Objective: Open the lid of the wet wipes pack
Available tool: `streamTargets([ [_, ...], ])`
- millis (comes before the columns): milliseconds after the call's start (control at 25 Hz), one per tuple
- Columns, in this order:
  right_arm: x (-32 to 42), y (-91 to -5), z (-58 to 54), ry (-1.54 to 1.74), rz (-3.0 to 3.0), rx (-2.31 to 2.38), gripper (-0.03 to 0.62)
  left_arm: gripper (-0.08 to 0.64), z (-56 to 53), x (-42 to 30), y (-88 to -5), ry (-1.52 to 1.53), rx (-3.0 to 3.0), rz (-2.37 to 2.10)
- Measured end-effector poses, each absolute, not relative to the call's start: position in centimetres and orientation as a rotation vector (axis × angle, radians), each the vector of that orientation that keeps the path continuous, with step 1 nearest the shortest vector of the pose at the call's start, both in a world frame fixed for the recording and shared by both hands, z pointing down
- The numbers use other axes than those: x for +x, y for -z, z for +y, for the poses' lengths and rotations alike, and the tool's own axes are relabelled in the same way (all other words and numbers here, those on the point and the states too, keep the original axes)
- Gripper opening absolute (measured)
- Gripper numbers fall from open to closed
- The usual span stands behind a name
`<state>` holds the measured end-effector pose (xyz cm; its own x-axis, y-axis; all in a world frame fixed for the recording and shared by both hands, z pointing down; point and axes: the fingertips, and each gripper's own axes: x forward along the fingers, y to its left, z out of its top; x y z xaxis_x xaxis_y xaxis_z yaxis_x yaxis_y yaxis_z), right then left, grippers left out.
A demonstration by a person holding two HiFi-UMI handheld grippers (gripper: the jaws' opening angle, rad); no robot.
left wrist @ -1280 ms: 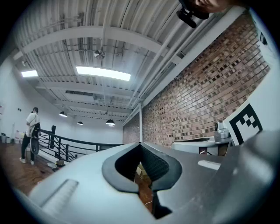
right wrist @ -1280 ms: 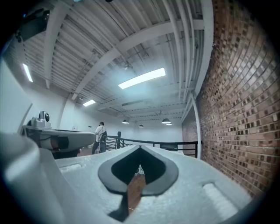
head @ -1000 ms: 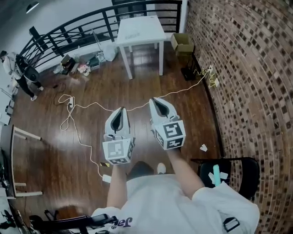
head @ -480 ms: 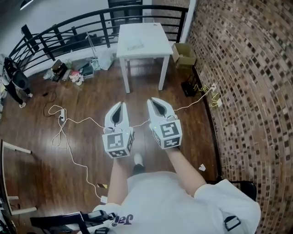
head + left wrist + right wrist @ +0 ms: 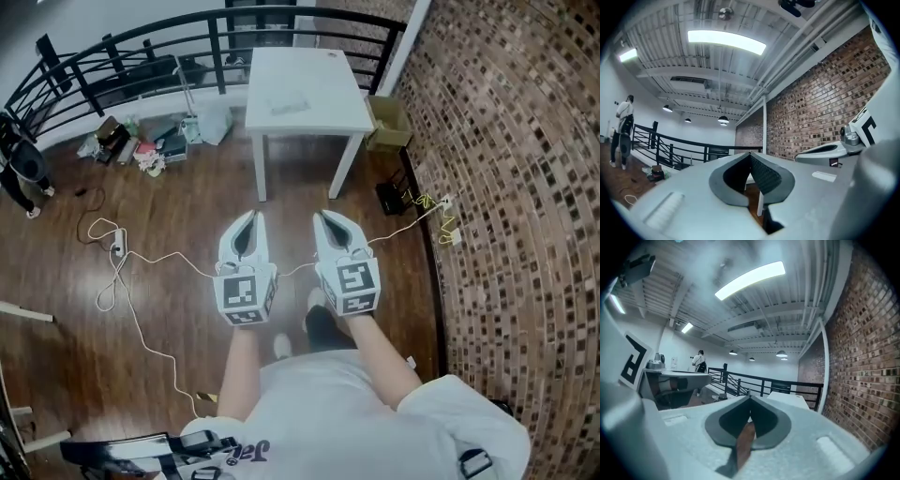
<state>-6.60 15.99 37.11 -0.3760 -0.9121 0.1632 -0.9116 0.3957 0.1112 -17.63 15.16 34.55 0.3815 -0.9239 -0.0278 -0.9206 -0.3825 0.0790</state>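
A flat pale pack (image 5: 289, 103), likely the wet wipes, lies on the white table (image 5: 328, 108) ahead; its lid is too small to make out. Both grippers are held out level in front of the person, side by side and well short of the table. My left gripper (image 5: 251, 217) is shut with nothing between its jaws, and its tips (image 5: 750, 153) meet in the left gripper view. The right gripper (image 5: 325, 217) is shut too and holds nothing, tips (image 5: 749, 397) closed in the right gripper view. There the table top (image 5: 787, 400) shows beyond them.
A brick wall (image 5: 506, 187) runs along the right. A black railing (image 5: 141, 52) stands behind the table, with clutter (image 5: 150, 145) on the floor before it. A white cable (image 5: 141, 262) trails across the wood floor. A cardboard box (image 5: 389, 122) sits right of the table. A person (image 5: 21, 169) stands at far left.
The view has advanced toward the white table, which now lies closer and more centred. Both grippers travelled forward with the person and stayed shut. The black chair at lower right has left the view.
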Motion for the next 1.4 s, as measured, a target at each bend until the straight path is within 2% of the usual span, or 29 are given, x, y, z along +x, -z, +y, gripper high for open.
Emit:
streamTargets([
  [280,-6.8,-37.2,1.1,0.004,-2.567,1.575,-0.011,0.017,2.0,-15.9,-36.1,-0.039,2.606,-1.766],
  [520,-3.3,-32.9,-12.9,0.095,-2.647,1.614,-0.011,0.017,-10.3,-12.8,-32.0,0.02,2.624,-1.832],
  [680,-1.1,-31.6,-17.3,0.117,-2.662,1.65,-0.011,0.017,-14.7,-11.2,-33.3,0.006,2.577,-1.839],
  [1040,-1.1,-38.7,-26.1,-0.062,-2.597,1.561,-0.011,0.017,-25.5,-9.1,-37.7,-0.091,2.561,-1.729],
  [1400,-0.9,-38.3,-39.3,0.117,-2.467,1.499,-0.011,0.017,-41.8,-9.7,-39.1,-0.067,2.635,-1.59],
])
